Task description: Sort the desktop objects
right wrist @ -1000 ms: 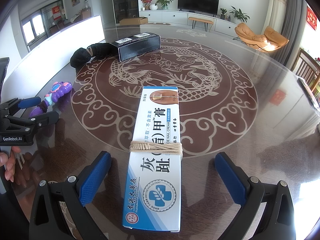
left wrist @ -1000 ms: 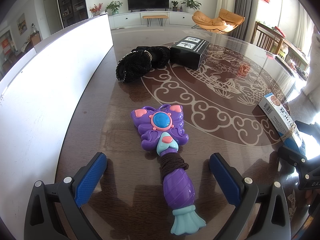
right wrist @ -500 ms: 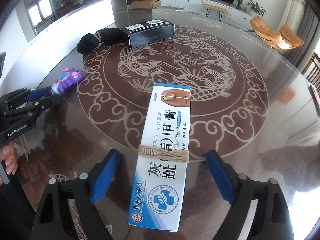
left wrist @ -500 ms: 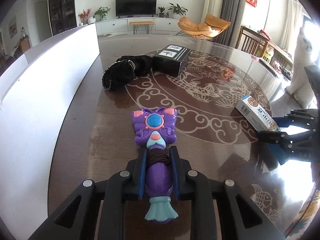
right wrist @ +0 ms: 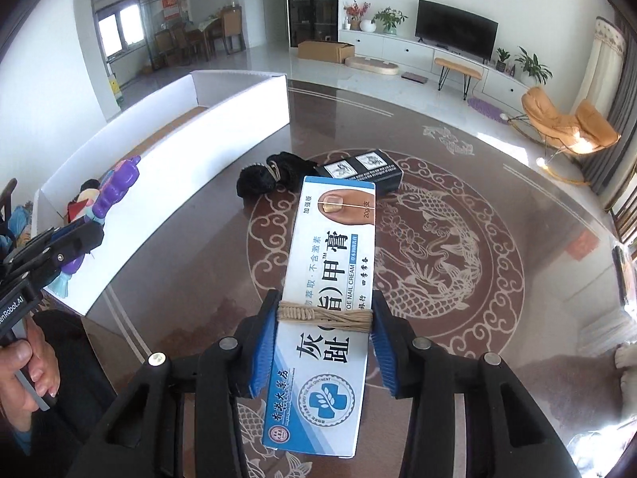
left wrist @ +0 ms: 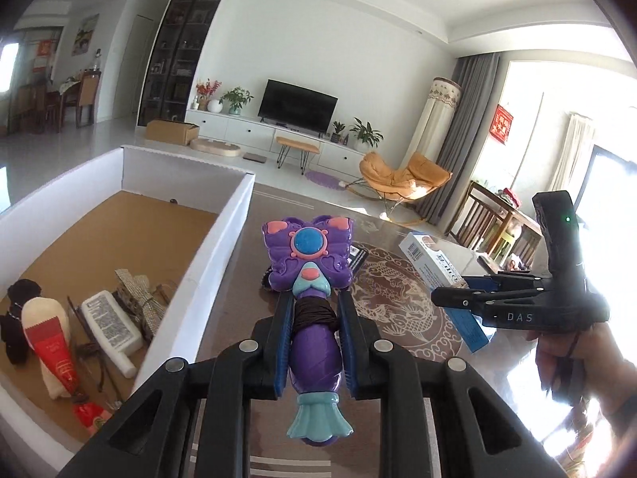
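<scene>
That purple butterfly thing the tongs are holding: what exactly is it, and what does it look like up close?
The purple toy wand looks like glossy moulded plastic. Its butterfly-shaped head has pink corners and a round blue button in the middle; its purple handle ends in a teal fishtail. Dark brown cord is wound round the neck. The left tongs are shut on the handle, their blue pads pressing either side, holding it clear of the table.

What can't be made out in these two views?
- Left wrist view: the black box is mostly hidden behind the purple toy.
- Left wrist view: the things in the white bin are partly cut off by its near wall.
- Right wrist view: the black bundle is too dark to identify.
</scene>
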Motion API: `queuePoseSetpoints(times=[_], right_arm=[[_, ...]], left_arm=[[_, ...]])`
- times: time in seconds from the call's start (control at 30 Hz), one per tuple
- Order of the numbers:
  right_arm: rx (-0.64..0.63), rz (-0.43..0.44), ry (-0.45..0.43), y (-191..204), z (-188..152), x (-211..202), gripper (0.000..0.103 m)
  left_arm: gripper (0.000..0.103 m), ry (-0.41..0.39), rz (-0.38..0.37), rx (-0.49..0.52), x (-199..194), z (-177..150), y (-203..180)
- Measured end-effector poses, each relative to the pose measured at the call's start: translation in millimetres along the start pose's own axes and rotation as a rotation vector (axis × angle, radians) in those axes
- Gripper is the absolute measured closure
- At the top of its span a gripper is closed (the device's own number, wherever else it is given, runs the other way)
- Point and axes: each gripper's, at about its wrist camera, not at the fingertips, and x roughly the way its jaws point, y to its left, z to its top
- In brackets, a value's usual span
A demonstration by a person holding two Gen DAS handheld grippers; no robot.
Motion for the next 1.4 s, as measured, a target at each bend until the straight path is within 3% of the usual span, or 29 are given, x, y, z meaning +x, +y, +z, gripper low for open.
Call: queuePoseSetpoints(times=[0.1, 0.2, 0.33, 0.47, 0.53, 0.6, 0.67, 0.73, 0.83, 0.93, 1.03, 1.1, 1.17, 1.27, 1.4], right_arm=[[-0.053, 0.063, -0.057, 38, 46, -4, 0.059], [-0.100, 0.139, -0.118, 88, 92, -1, 0.059], [-0.135, 0.266, -0.162, 163, 146, 23, 0.059], [-0.173, 0.347, -0.095, 234, 169, 73, 0.059], [-0.190, 0.361, -0.043, 259, 170, 104, 0.058], [-0.174, 0.394, 0.005, 273, 167, 132, 0.054], [-0.146, 0.418, 0.063, 278, 162, 153, 0.031], [-0.123, 0.403, 0.021, 272, 158, 149, 0.030], [-0.107, 0.395, -0.083, 248, 146, 120, 0.015], [-0.109, 0.303, -0.210, 201, 121, 78, 0.003], [-0.100, 0.143, -0.275, 144, 79, 55, 0.000], [-0.077, 0.026, -0.235, 104, 48, 55, 0.000], [-0.040, -0.071, -0.167, 64, 15, 59, 0.000], [0.019, -0.167, -0.094, 13, -36, 62, 0.000], [0.104, -0.230, -0.039, -28, -84, 62, 0.000]], left_arm=[[0.082, -0.028, 0.071, -0.059, -20, 29, 45], [0.082, -0.003, 0.162, -0.136, -23, 48, 100], [0.082, 0.107, 0.277, -0.195, -4, 53, 159], [0.080, 0.234, 0.345, -0.234, 16, 38, 185], [0.068, 0.284, 0.378, -0.249, 24, 31, 189], [0.032, 0.275, 0.406, -0.258, 21, 23, 191], [0.027, 0.224, 0.421, -0.256, 10, 20, 187], [0.027, 0.190, 0.409, -0.247, 2, 20, 179], [0.027, 0.141, 0.354, -0.208, -3, 24, 145], [0.026, 0.091, 0.259, -0.105, -3, 28, 90], [0.013, 0.067, 0.133, -0.020, 4, 21, 33], [0.000, 0.075, 0.043, 0.021, 14, 10, 0], [0.000, 0.119, -0.002, 0.074, 34, -4, -30], [0.000, 0.218, 0.009, 0.180, 70, -32, -70], [0.000, 0.339, 0.043, 0.294, 108, -68, -106]])
